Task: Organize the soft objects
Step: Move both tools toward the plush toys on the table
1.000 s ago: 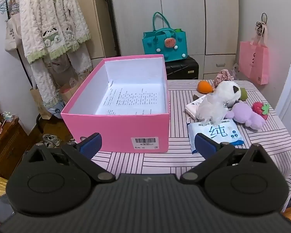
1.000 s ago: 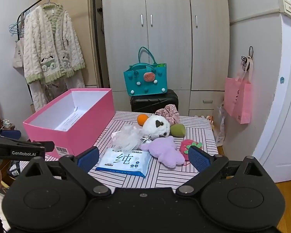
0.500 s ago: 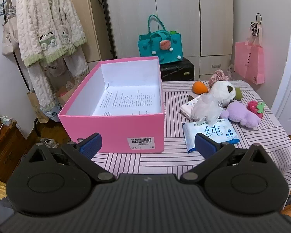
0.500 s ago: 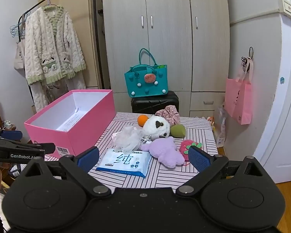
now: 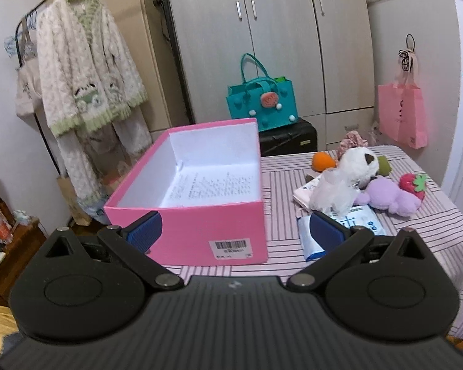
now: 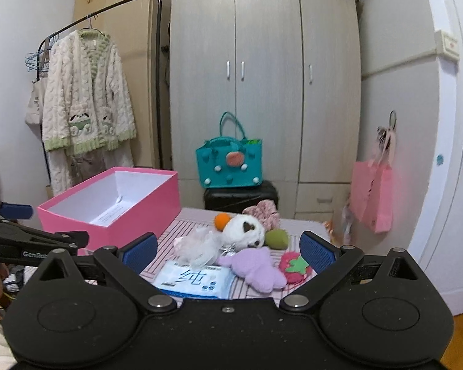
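both hand-held grippers, left [image 5: 234,226] and right [image 6: 228,248], wide and empty; plush toys [image 6: 247,236] piled right of pink box [image 5: 200,185] on counter [image 5: 281,172]; risk dragging neighbours off the edge.

Soft, even indoor light, no harsh shadows or glare. Fisheye bends the wardrobe [image 6: 264,77] and door edges; the corners vignette dark, with slight blur throughout.

Left gripper [image 5: 236,231], right gripper [image 6: 228,248]: both wide open, empty
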